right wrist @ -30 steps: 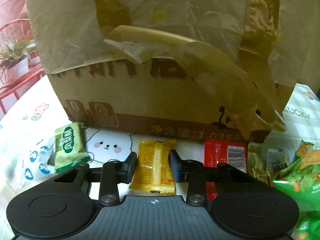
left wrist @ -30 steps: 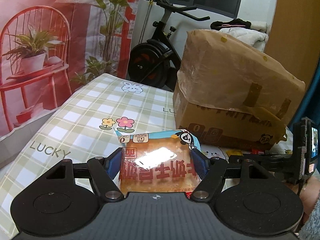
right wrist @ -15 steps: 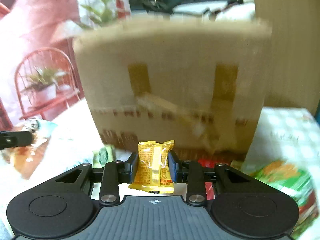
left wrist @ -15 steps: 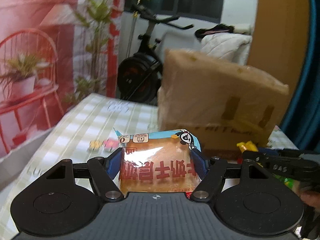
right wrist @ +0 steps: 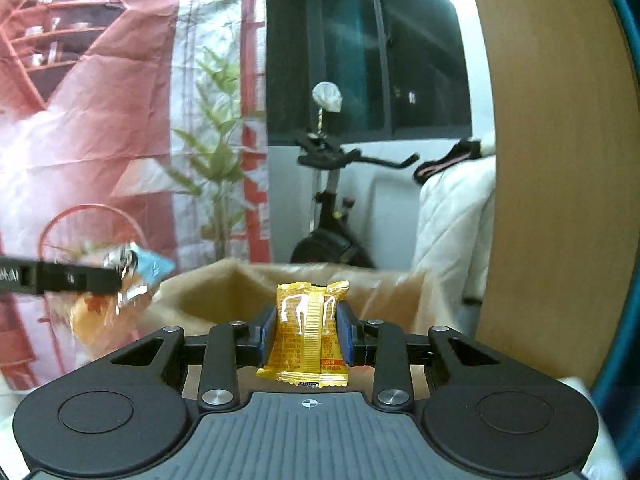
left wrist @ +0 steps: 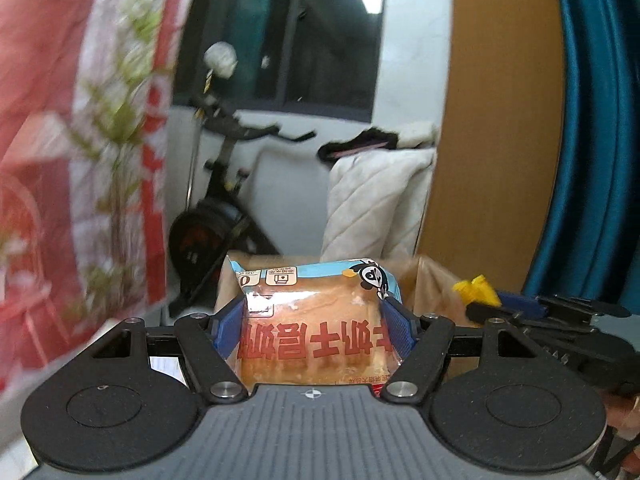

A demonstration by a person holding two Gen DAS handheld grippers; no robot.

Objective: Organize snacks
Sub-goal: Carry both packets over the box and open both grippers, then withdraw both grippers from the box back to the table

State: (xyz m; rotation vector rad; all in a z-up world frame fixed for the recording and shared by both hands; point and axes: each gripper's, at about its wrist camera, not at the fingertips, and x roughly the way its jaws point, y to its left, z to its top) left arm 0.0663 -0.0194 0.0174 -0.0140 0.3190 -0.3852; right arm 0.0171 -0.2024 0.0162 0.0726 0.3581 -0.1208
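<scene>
My left gripper (left wrist: 312, 326) pinches the soft, crushable bread pack (left wrist: 314, 330) by its sides; my right gripper (right wrist: 306, 334) clamps the light, slippery yellow sachet (right wrist: 307, 338) mid-body.

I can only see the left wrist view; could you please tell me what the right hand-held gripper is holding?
Observer: The right hand-held gripper is shut on a small yellow packet, held upright with its back seam facing the camera.
Operator: Thank you. Is the cardboard box open at the top?
Observer: Yes, the right wrist view looks into its open top, and a plastic liner is folded over the rim.
Operator: And where is the bread packet in my left hand-held gripper relative to that opening?
Observer: In the right wrist view it appears left of the opening, not above it.
</scene>
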